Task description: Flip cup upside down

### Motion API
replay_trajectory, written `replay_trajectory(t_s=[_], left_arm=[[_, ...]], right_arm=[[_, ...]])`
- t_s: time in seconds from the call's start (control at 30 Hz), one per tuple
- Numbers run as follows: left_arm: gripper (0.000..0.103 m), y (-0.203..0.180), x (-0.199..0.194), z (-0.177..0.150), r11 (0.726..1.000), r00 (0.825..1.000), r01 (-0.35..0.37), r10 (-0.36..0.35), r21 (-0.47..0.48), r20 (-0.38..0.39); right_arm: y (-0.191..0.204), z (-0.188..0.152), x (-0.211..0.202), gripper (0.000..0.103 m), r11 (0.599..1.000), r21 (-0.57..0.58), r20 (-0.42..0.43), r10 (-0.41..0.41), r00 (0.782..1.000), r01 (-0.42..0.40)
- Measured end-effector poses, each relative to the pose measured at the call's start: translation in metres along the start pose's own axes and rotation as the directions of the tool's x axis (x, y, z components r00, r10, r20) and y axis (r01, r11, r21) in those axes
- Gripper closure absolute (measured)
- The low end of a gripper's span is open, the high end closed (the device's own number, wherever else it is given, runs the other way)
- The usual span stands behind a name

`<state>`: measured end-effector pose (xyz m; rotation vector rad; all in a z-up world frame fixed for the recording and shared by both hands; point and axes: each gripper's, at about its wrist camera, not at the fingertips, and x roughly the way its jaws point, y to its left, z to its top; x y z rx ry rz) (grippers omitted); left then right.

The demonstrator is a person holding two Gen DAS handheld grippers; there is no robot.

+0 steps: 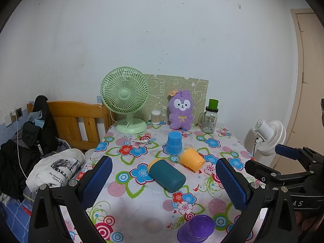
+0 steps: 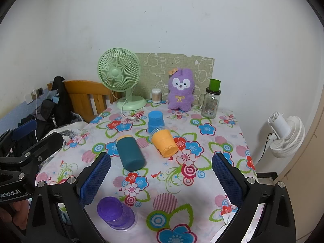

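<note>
Several cups sit on the flowered tablecloth. A teal cup (image 1: 167, 175) (image 2: 130, 154) with a yellow rim lies on its side mid-table. An orange cup (image 1: 191, 159) (image 2: 164, 144) lies on its side to its right. A blue cup (image 1: 174, 143) (image 2: 155, 120) stands upside down behind them. A purple cup (image 1: 196, 229) (image 2: 115, 213) stands upside down near the front edge. My left gripper (image 1: 164, 184) is open and empty, above the table in front of the teal cup. My right gripper (image 2: 161, 181) is open and empty, right of the left one.
At the back stand a green fan (image 1: 126, 99), a cotton-swab jar (image 1: 156, 117), a purple plush toy (image 1: 180, 112) and a glass jar with a green lid (image 1: 210, 117). A wooden bed frame (image 1: 79, 119) with clothes is left. A white fan (image 1: 269, 137) stands right.
</note>
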<state>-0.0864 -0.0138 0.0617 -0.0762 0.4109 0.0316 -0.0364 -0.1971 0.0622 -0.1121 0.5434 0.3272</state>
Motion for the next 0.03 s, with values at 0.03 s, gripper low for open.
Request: replay_trajectory(t_s=[0.03], left_arm=[[0.0, -0.0001, 0.0, 0.0, 1.0, 1.0, 0.0, 0.0, -0.001, 0.0]], right_arm=[[-0.0001, -0.0002, 0.0, 0.002, 1.0, 0.0, 0.0, 0.0, 1.0, 0.0]])
